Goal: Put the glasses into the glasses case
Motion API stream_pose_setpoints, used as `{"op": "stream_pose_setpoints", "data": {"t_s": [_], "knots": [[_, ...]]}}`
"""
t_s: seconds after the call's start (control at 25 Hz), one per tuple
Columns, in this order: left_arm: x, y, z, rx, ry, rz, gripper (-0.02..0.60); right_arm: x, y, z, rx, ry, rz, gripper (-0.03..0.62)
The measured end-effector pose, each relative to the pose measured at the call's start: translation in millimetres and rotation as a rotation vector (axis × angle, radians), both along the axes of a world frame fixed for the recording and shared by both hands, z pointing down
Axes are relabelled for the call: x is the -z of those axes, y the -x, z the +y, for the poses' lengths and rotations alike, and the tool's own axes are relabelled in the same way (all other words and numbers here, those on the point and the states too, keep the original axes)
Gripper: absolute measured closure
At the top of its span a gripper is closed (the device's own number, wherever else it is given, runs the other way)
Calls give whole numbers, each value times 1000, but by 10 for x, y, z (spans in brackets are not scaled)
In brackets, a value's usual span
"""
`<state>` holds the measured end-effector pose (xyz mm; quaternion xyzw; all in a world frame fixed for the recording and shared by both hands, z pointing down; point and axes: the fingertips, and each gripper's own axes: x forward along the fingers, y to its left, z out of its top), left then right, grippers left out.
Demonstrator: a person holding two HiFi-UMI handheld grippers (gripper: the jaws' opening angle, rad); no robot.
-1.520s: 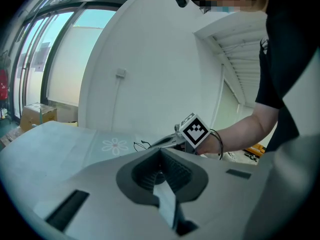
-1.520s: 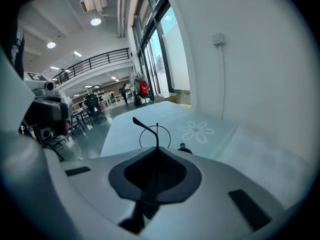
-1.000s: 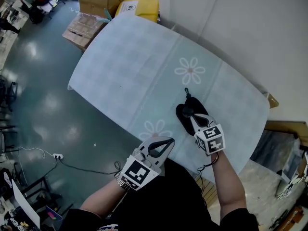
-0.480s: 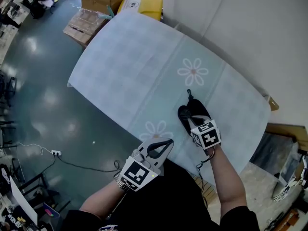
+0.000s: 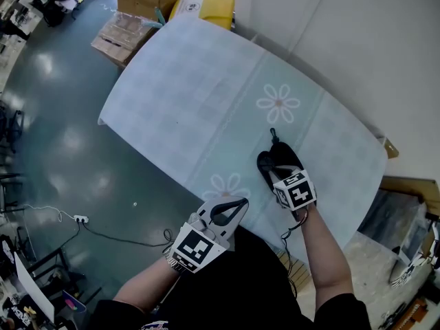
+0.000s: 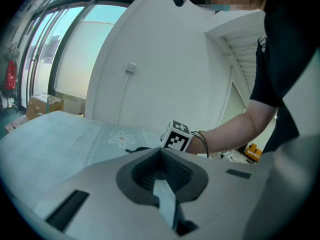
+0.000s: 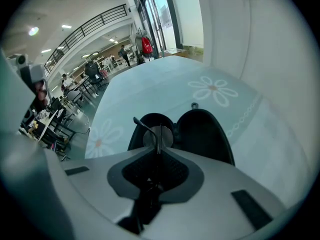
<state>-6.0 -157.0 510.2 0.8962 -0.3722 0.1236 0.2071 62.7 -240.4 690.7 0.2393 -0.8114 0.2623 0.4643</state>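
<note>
1. Evidently, the right gripper (image 5: 278,173) has been carried a little forward over the last second, so that its tip now lies over the open glasses case (image 5: 269,158). In the last half second hardly any further shift is seen.
2. In the right gripper view its jaws are seen pressed together, with the glasses (image 7: 158,136) pinched between them. A round lens and a thin temple arm stick out just past the tips.
3. The glasses are held over the half of the case that is seen at the left in that view, close to its rim. Whether they already touch the lining cannot be told.
4. The case lies opened flat on the table (image 5: 192,88), with both dark halves facing up, toward the table's near edge.
5. The left gripper (image 5: 232,205) has been kept where it was, at the near edge of the table and well apart from the case. Its jaws are closed, and nothing is held between them.
6. From this it is judged that the carrying is nearly done, and that lowering and release are what remain.
7. The protruding temple arm could be caught on the rim, so a level, slow descent is called for before the jaws are parted.
</note>
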Motion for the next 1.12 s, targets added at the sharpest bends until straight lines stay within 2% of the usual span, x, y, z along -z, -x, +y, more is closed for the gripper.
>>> {"op": "stream_pose_setpoints", "data": {"t_s": [0.08,0.24,0.76,0.92,1.12], "knots": [[15,11,23,-1,-2,-1,554,9,-6,6,-10,4,-6,517],[61,37,91,-4,-10,-4,554,61,-36,12,-35,-9,-9,499],[347,210,429,-33,-83,-3,554,771,17,205,-110,-159,-85,497],[454,299,561,-48,-104,7,554,1117,143,340,-145,-222,-166,508],[601,396,744,-71,-126,36,554,1664,291,567,-221,-338,-340,559]]}}
